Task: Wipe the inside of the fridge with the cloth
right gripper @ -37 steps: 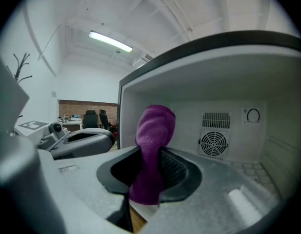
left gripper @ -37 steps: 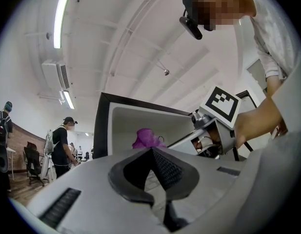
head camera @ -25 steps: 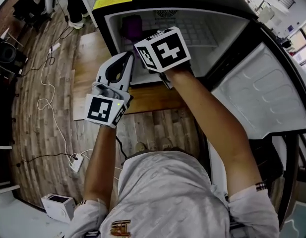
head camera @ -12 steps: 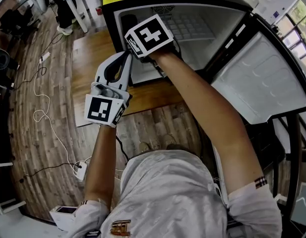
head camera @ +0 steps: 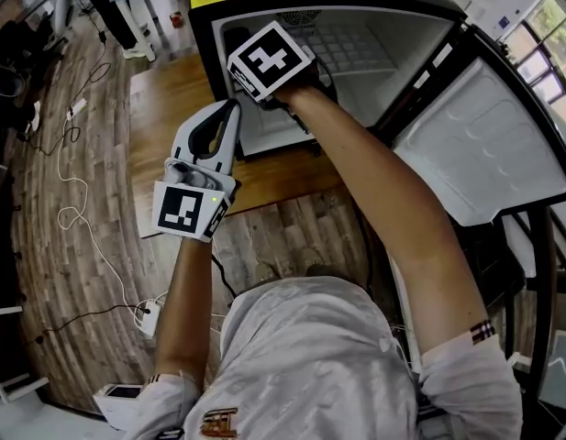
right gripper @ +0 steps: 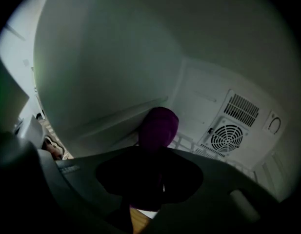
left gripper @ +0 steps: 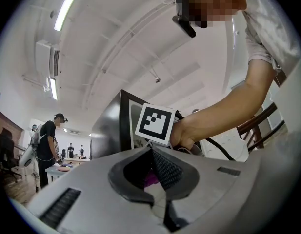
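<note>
The small black fridge stands open, its white inside facing me. My right gripper reaches into the fridge's left side; in the head view only its marker cube shows. It is shut on a purple cloth, which is bunched against the white left inner wall. The cloth is hidden behind the cube in the head view. My left gripper hangs outside the fridge, in front of its lower left corner, shut with nothing held. It points up at the right hand.
The fridge door swings open to the right. A fan grille and a wire shelf sit at the fridge's back. The fridge rests on a wooden platform. Cables and a power strip lie on the floor at left. People stand far off.
My right gripper has moved left and deeper into the fridge, up to the left wall; the cloth is now hidden behind its cube. The left gripper has barely moved.
</note>
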Motion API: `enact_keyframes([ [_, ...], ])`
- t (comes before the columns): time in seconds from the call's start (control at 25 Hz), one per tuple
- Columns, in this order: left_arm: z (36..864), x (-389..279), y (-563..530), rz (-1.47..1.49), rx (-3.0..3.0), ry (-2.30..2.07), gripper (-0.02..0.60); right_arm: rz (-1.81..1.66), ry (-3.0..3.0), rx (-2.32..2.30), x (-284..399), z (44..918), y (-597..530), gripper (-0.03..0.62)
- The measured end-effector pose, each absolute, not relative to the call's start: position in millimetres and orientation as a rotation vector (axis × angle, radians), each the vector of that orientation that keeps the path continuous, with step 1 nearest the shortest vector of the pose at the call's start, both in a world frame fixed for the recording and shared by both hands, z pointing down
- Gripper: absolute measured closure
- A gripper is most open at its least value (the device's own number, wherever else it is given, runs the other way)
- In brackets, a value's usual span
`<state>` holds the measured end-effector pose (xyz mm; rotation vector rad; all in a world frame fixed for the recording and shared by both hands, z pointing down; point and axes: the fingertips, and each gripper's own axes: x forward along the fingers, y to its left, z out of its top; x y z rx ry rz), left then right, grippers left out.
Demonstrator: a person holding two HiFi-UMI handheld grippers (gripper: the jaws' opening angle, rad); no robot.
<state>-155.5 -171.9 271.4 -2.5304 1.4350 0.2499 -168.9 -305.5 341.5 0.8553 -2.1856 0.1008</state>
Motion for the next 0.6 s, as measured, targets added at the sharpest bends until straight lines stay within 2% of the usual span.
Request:
enact_keyframes([
  [0.32,270.0,-146.6,-172.8,0.256,-2.531,1.431,0.581,0.072,-2.155,0.861,-142.7,341.9,-314.9,0.48],
  [0.6,274.0,-122.7,-184.2,0.246,-2.544,1.416,0.581,0.075,-2.124,0.916,-91.6,342.5,-336.8,0.48],
])
